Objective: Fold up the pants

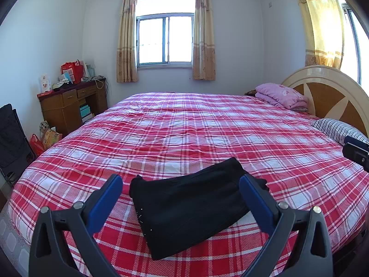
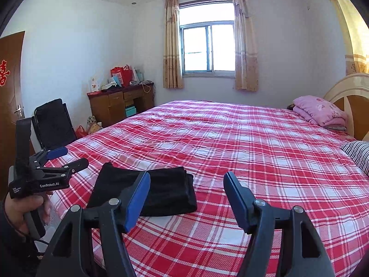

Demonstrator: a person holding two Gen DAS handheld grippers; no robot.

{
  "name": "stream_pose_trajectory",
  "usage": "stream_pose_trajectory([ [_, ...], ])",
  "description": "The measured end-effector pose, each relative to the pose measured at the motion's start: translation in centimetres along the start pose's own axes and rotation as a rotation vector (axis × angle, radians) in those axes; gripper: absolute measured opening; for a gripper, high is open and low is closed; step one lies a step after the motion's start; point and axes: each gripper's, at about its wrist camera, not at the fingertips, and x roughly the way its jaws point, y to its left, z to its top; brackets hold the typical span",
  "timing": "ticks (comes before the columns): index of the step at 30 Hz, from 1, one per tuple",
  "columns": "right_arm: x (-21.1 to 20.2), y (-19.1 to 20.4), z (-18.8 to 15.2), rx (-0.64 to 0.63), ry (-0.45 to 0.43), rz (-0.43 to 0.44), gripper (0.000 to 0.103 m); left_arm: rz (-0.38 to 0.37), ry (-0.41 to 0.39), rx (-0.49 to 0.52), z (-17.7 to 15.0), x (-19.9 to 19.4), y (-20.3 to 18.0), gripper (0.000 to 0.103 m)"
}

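Your left gripper (image 1: 181, 192) and right gripper (image 2: 186, 195) hang released over the folded black pants (image 1: 191, 210), lower centre: soft, limp, light, so pinch a stacked edge.

You are working in a home bedroom. A large bed (image 1: 207, 127) is filling most of both views, wearing a red and white plaid cover, with a rounded wood-and-cream headboard (image 1: 327, 92) standing at its right end. A folded pink quilt (image 1: 280, 94) and a striped pillow (image 1: 334, 129) are lying near that headboard. Beige curtains (image 1: 204, 34) are hanging beside a sliding window (image 1: 165, 39) on the far wall. A brown wooden desk (image 2: 121, 106) is standing in the corner, carrying a red bag (image 2: 122, 75) and household clutter. A wooden door (image 2: 10, 97) is showing at the left edge of the right wrist view.
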Motion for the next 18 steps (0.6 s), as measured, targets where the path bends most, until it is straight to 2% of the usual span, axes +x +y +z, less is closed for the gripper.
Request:
stream_pose_trajectory([
  [18, -0.14, -0.21, 0.08, 0.004, -0.003, -0.007, 0.068, 0.022, -0.001, 0.017, 0.05, 0.13, -0.42, 0.103],
])
